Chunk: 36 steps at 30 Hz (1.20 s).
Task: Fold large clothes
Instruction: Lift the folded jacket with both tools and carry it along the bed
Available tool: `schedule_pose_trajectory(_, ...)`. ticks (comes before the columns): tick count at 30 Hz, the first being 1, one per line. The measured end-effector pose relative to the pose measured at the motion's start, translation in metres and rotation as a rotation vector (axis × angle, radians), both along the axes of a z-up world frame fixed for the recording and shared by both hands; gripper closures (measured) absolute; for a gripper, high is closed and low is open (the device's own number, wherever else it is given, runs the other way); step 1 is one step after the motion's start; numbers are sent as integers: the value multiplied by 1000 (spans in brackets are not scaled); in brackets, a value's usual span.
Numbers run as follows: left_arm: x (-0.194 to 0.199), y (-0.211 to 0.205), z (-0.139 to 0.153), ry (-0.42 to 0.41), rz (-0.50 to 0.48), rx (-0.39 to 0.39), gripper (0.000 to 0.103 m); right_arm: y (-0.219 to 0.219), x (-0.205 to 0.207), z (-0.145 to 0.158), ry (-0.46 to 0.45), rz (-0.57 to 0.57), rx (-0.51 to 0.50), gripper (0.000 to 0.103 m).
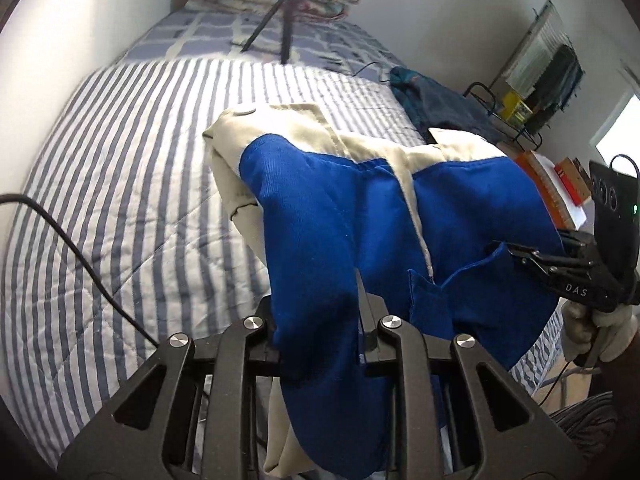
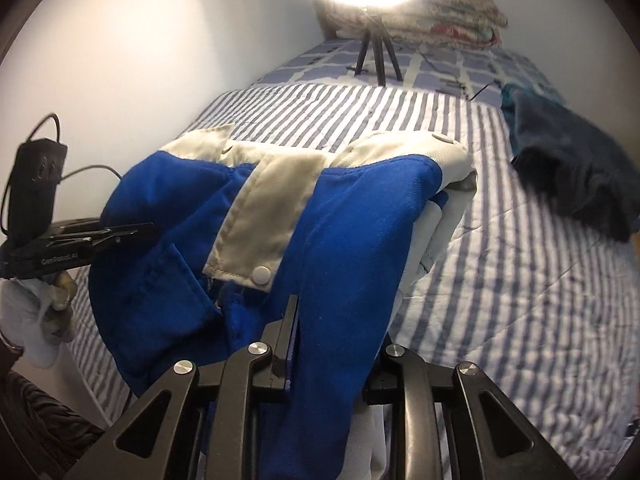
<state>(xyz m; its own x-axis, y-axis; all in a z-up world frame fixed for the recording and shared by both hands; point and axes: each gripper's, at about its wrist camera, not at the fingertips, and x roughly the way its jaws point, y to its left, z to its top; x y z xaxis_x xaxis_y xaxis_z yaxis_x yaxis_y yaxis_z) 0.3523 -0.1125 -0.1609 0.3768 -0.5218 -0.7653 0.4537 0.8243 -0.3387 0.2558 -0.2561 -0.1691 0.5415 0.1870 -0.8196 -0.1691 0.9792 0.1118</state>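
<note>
Fabric of the blue and cream garment [image 1: 320,208] is bunching between my left fingers [image 1: 320,304] and right fingers [image 2: 332,312], both clenching its near edge, its length running far across the striped bed [image 1: 120,128].

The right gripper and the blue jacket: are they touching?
Touching. In the left wrist view the right gripper pinches an edge of the blue jacket between its tips.
</note>
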Motion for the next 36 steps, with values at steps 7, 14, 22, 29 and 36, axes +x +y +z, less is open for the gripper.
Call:
schedule_pose_trajectory(7,-7,-42,19,-34,-52,-35,82,-27,-18,20,-31,-40,-40,81)
schedule_pose_trajectory(14,0,-94,35,-67,-100,-74,82,-72,-30,44,-68,-84,-79,82)
schedule_pose_trajectory(22,28,-174,57,-132,-180,-106,82,-150,-24,71,-122,-158,-110,82)
schedule_pose_trajectory(29,76,-247,64,-174,-223,-163,82,-227,9,92,-177,-239,-114,82)
schedule_pose_trajectory(36,132,-310,71,-196,-238,-201,82,-290,49,111,-210,-289,-126,82)
